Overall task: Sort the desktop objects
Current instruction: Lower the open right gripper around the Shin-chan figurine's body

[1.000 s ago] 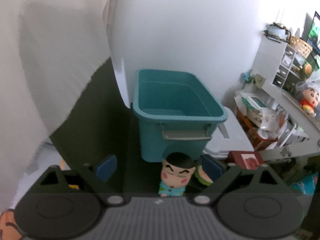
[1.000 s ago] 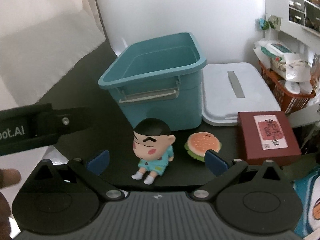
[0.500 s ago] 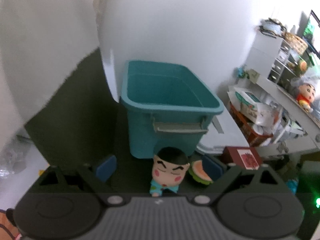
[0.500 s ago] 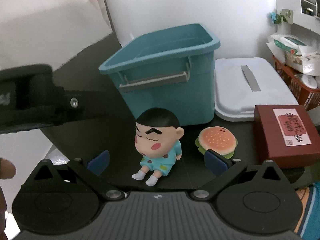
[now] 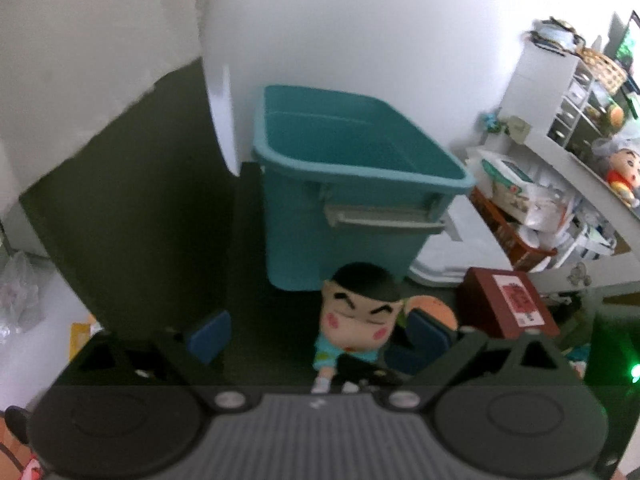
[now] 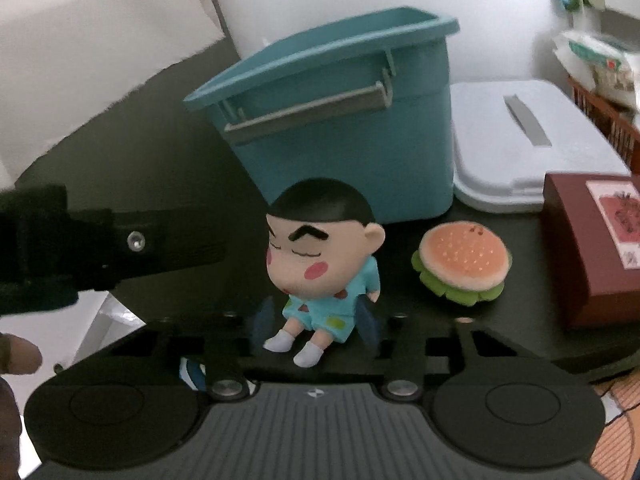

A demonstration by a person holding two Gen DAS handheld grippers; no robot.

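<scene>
One figurine (image 6: 320, 264), one burger (image 6: 462, 268), one bin (image 6: 336, 120)

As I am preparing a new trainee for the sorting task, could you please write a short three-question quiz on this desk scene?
1. Fill in: the burger toy lies between the figurine and the ____ box.
2. What sits between the right tongs? A) burger toy B) figurine C) white lid
3. True or false: the teal bin has a lid on it.

Key
1. Maroon: the maroon box.
2. B; the jaws have just been closing on its body.
3. False; its top is open.
</scene>
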